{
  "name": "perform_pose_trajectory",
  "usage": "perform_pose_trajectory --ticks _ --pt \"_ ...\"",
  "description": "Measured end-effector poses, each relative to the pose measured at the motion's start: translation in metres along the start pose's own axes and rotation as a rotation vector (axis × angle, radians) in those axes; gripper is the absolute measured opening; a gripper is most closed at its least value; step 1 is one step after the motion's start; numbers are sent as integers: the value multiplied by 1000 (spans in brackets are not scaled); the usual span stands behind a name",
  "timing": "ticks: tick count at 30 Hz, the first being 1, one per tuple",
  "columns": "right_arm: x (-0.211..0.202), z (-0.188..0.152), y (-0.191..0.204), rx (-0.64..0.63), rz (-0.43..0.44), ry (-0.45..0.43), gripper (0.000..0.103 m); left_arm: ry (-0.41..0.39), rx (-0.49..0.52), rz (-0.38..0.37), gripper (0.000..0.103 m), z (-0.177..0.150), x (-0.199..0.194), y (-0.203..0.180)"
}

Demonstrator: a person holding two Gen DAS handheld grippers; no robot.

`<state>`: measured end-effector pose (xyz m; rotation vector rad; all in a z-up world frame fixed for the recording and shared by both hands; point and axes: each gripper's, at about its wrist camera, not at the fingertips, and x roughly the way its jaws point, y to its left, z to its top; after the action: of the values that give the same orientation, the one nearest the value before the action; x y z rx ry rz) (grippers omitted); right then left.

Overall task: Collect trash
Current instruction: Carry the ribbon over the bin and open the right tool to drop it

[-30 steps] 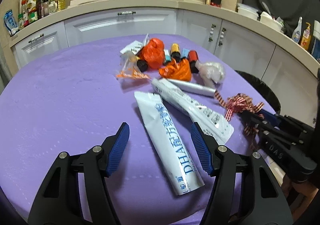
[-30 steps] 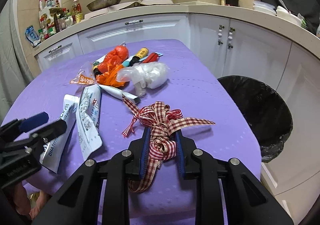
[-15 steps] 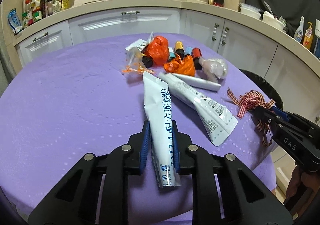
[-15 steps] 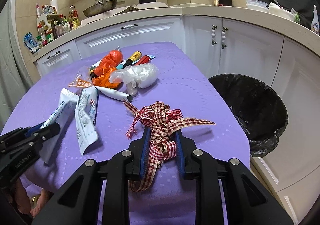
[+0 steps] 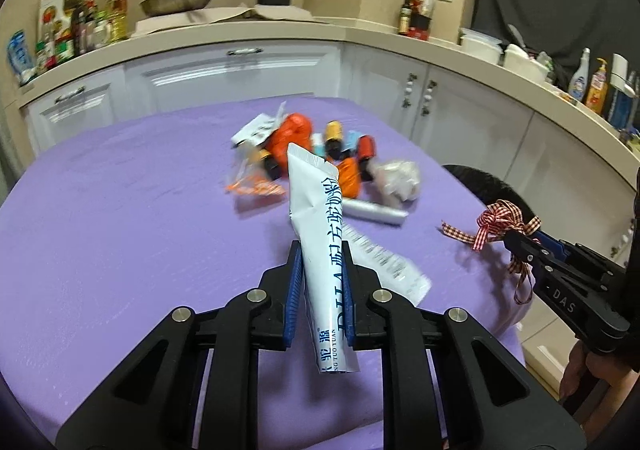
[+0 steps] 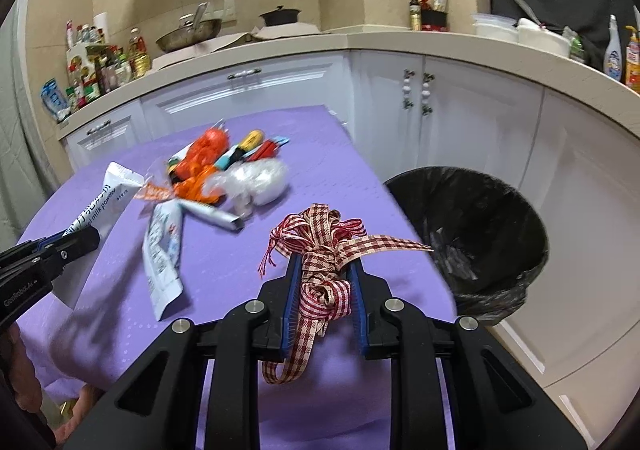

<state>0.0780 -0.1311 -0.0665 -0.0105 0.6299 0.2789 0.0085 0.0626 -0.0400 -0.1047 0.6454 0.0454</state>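
My left gripper (image 5: pixel 320 250) is shut on a long white milk-powder sachet (image 5: pixel 320 226) with blue print and holds it lifted off the purple table (image 5: pixel 120 250). The sachet also shows in the right wrist view (image 6: pixel 104 201). My right gripper (image 6: pixel 323 264) is shut on a red-and-white checked ribbon bow (image 6: pixel 320 246), raised above the table's right edge; the bow also shows in the left wrist view (image 5: pixel 500 221). A black-lined trash bin (image 6: pixel 480 234) stands on the floor just right of the table.
More trash lies mid-table: a second white sachet (image 6: pixel 164 250), a silver tube (image 5: pixel 374 209), a crumpled clear bag (image 6: pixel 256 181), orange bags (image 5: pixel 292 133) and small bottles (image 5: pixel 332 133). White cabinets (image 6: pixel 460 109) and a cluttered counter ring the table.
My left gripper closed on the white sachet and lifted it off the table. My right gripper raised the ribbon bow and moved it toward the bin.
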Motion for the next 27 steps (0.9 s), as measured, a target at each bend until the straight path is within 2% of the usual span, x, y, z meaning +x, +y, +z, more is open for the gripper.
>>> perform_pose_trajectory --ticks 7,15,27 --pt "-8 15 -39 31 -94 -55 23 -45 76 -88 17 28 14 -42" --pt "-5 39 -87 71 -183 -103 23 -62 158 -185 17 58 46 -112" --pt "18 56 -148 141 -235 -106 23 -24 241 -217 17 81 106 -196"
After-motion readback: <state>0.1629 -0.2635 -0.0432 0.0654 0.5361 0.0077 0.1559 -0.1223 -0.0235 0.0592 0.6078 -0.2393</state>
